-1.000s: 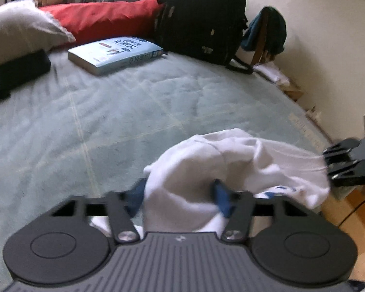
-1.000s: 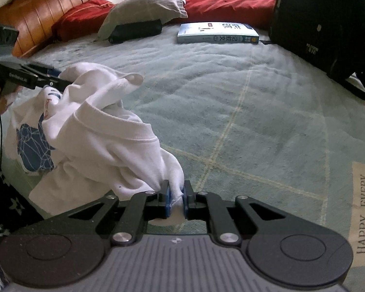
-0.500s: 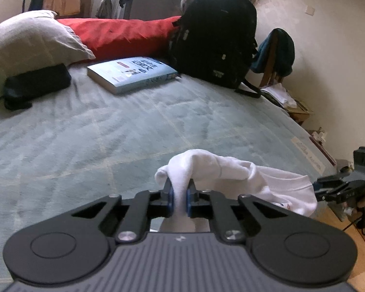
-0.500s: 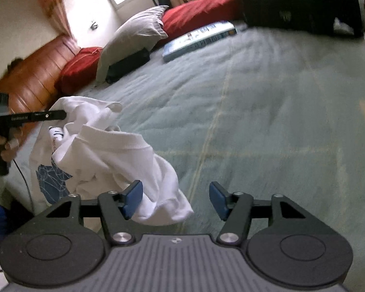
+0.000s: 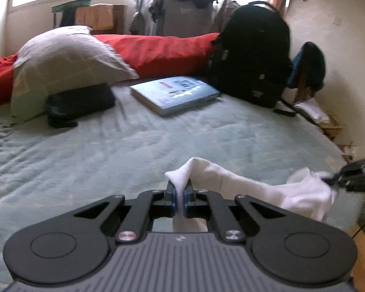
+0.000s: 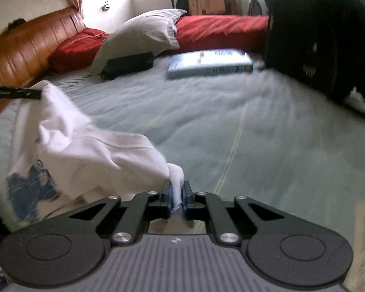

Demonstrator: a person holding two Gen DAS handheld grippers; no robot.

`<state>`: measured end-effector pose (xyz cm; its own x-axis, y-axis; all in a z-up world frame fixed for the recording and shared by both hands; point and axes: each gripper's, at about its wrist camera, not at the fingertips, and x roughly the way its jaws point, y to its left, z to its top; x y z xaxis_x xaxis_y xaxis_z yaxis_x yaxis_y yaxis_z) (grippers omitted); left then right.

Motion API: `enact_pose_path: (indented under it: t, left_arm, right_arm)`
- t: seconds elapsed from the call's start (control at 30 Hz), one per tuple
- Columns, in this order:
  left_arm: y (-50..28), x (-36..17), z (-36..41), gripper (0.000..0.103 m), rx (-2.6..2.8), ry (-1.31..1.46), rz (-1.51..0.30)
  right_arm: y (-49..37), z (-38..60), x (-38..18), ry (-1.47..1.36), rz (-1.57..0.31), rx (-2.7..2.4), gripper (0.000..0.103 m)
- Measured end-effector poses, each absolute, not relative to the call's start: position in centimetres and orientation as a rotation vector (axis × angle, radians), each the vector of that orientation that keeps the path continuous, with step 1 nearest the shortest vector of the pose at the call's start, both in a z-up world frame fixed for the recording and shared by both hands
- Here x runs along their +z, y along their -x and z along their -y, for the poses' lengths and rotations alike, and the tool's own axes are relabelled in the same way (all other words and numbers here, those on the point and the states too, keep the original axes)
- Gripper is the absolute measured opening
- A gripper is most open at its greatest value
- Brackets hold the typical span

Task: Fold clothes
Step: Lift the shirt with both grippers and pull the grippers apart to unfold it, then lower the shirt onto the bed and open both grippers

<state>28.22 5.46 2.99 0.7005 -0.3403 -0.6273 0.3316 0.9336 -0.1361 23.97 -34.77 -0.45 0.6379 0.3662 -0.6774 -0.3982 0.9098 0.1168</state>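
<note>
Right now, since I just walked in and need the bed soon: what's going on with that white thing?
A person is folding clothes with a handheld gripper in each hand. The left gripper and the right gripper are each clamped on a bunch of a white T-shirt, which hangs crumpled between them over the green bedspread. The right gripper's jaws have just closed on the cloth. Nothing is folded yet.

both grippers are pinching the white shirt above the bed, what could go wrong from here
1. Each grip is only a small bunch of cloth: the left gripper and right gripper both pinch a narrow fold of the white shirt, so a hard pull apart might slip it free.
2. The shirt hangs crumpled between them, so laying it on the bed now would likely trap wrinkles.
3. It hangs near the bed's edge and could drop off if released.
</note>
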Motion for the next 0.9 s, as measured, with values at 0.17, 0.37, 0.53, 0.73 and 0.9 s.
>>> enact_pose_path:
  t: [0.17,0.37,0.53,0.73,0.9]
  left_arm:
    - [-30.8,2.5,-6.9,0.004,-0.309,0.009,-0.709]
    - [-34.4,2.2,-8.2,0.004,-0.252,0.009,-0.696]
    - [-38.3,1.0,-9.0,0.004,-0.205,0.003,-0.723]
    - [-43.4,-1.4,-10.0,0.004,-0.154,0.011,-0.770]
    - [-45.8,-4.2,-9.9,0.007,-0.134,0.000,-0.812]
  right_arm:
    - [-28.4,33.1,1.3,0.118,-0.739,0.373,0.010]
    - [-34.2,30.6,2.1,0.159,-0.724,0.338,0.010]
    - [-39.8,29.2,1.6,0.151,-0.737,0.298,0.009]
    - [-46.1,28.0,0.4,0.119,-0.757,0.257,0.009]
    - [-48.8,27.3,-1.5,0.088,-0.795,0.256,0.010]
